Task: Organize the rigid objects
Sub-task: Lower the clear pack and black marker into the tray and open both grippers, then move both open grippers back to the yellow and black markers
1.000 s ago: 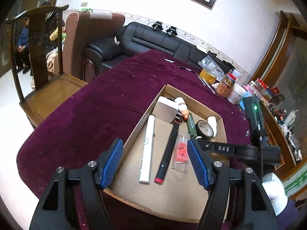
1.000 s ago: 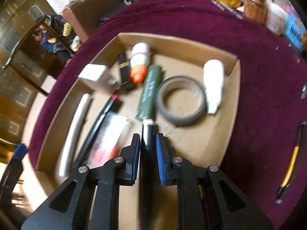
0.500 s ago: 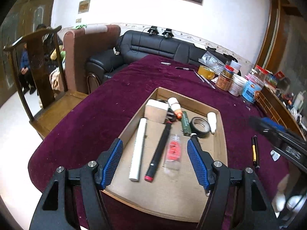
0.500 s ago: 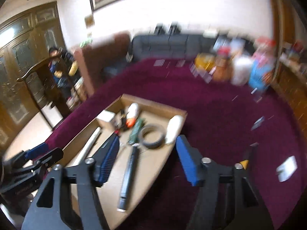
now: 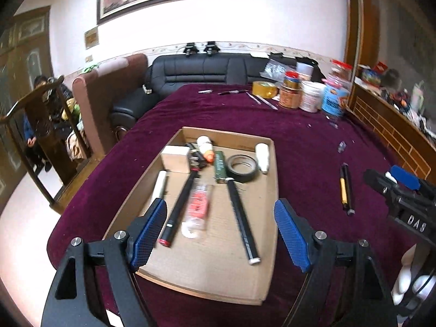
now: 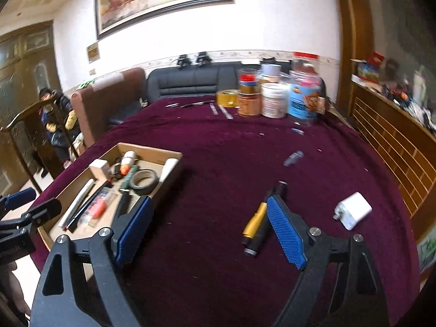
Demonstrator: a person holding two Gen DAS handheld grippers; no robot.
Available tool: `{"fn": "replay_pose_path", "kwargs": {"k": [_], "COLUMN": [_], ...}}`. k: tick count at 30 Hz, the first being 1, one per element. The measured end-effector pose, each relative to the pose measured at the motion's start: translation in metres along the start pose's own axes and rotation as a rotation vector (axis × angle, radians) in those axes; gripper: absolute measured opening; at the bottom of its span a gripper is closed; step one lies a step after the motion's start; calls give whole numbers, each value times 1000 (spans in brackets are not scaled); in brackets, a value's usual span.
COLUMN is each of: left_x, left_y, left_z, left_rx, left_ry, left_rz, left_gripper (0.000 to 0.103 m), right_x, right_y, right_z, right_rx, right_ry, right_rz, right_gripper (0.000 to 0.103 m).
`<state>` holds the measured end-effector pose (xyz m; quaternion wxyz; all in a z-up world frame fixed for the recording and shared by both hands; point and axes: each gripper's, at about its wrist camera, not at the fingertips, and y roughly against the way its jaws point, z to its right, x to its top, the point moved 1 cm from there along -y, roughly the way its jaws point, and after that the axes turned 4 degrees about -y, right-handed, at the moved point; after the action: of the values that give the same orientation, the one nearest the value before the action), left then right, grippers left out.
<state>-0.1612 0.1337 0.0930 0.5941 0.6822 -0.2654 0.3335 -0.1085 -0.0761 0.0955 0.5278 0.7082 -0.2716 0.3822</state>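
Left wrist view
Left hand-held gripper (image 5: 220,231): jaws wide and opening, nothing between the pads; it hovers over the near end of the tray.
Tray: shallow cardboard tray (image 5: 275,190) on the bench covered in dark purple velvet cloth (image 5: 308,163); its near edge lies close to the bench's near edge.
Tray contents: white tube (image 5: 159,186), black marker with a red end (image 5: 179,204), clear packet with red print (image 5: 197,207), long black rod with a white tip (image 5: 241,218), green stick (image 5: 220,166), black tape roll (image 5: 242,167), white block (image 5: 175,158), white bottle with an orange tip (image 5: 205,148), small white cylinder (image 5: 263,155).
Open room: bare cardboard at the tray's near end; bare cloth right of the tray up to the black-and-yellow pen (image 5: 344,190).
Change: the black rod now lies loose in the tray; a second ago the right gripper gripped it.

Right wrist view
Right hand-held gripper (image 6: 208,231): jaws wide and opening, empty, above bare cloth between the tray (image 6: 174,160) and the pen (image 6: 257,220).
Pen: lies just beside the right finger, on the cloth.
White charger block (image 6: 353,214): on the cloth to the right, near the bench edge.
Far edge: jars and tubs (image 6: 272,99) crowd it.
Change: this gripper was shut over the tray a second ago; now it is beside the tray.
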Motion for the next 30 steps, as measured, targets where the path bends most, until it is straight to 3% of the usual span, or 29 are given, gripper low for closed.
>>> {"fn": "replay_pose_path", "kwargs": {"k": [10, 22, 30], "left_x": [2, 1, 4], "left_y": [-6, -28, -61], "left_z": [56, 101, 124], "left_rx": [-15, -22, -140], "left_ry": [-119, -198, -171], "left_rz": [-38, -112, -229], "left_gripper": [76, 76, 76], "right_x": [0, 2, 13], "right_y": [15, -1, -22], "right_z": [70, 160, 227], "right_rx": [-106, -121, -185], "right_ry": [-103, -284, -434], "right_rz": [62, -6, 3], "right_gripper": [86, 86, 86]}}
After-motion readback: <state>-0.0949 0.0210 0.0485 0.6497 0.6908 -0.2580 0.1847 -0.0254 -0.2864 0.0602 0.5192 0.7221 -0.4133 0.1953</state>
